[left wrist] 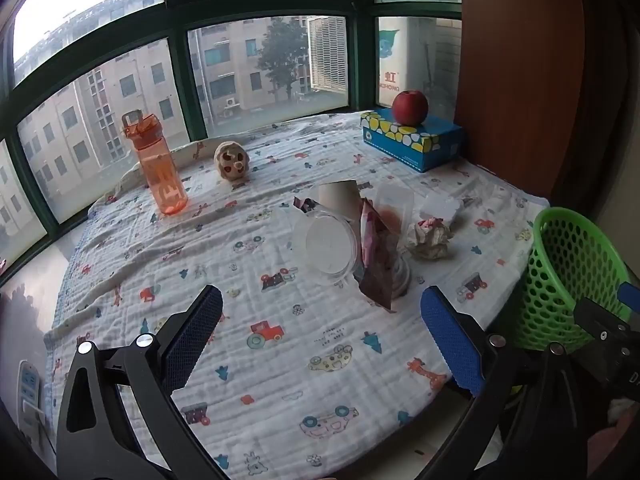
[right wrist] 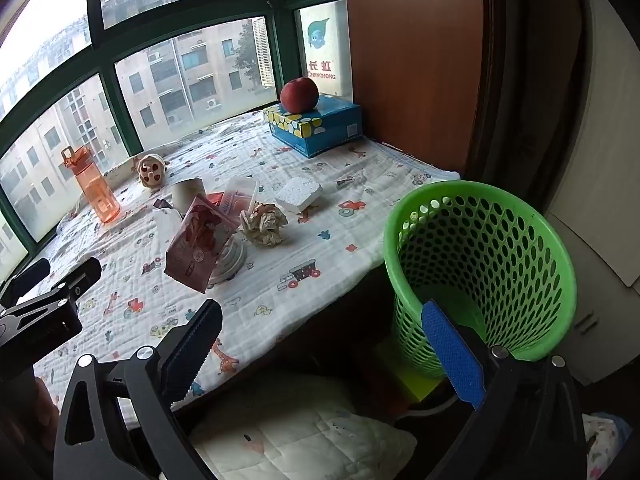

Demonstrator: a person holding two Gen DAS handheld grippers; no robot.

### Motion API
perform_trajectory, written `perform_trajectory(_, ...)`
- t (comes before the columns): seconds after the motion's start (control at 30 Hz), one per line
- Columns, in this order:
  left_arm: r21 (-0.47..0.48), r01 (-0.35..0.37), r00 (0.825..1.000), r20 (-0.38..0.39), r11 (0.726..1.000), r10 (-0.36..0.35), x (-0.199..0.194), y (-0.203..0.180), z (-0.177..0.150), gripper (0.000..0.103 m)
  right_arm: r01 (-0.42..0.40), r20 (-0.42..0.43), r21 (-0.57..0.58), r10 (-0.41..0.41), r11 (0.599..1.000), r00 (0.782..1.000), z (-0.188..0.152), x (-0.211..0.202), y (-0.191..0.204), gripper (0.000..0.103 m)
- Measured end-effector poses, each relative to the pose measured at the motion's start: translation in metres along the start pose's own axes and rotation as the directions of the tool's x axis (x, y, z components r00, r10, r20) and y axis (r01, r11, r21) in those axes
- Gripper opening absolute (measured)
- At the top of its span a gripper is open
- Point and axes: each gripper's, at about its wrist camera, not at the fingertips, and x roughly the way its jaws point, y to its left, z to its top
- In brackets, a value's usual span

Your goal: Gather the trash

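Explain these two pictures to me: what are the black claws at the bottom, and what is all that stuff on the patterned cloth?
The claws are two hand-held grippers, each with its own camera. One picture looks along the left gripper, the other along the right gripper. Both stand wide open and hold nothing.

On the cloth lies a heap of trash: a pink snack wrapper, a clear plastic cup, a cardboard tube, a crumpled paper ball and a white foam block. A green basket stands beside the ledge. The orange bottle and the apple on a tissue box stand apart.
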Motion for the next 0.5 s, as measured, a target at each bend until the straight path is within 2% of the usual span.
perform_trajectory(0.5,-0.008,0.011,1.000,-0.016,1.000,-0.011,0.0008,0.0013,0.0005,0.098,0.006,-0.014,-0.003,-0.006,1.000,1.000,-0.0012,0.0022,-0.0010,0.097)
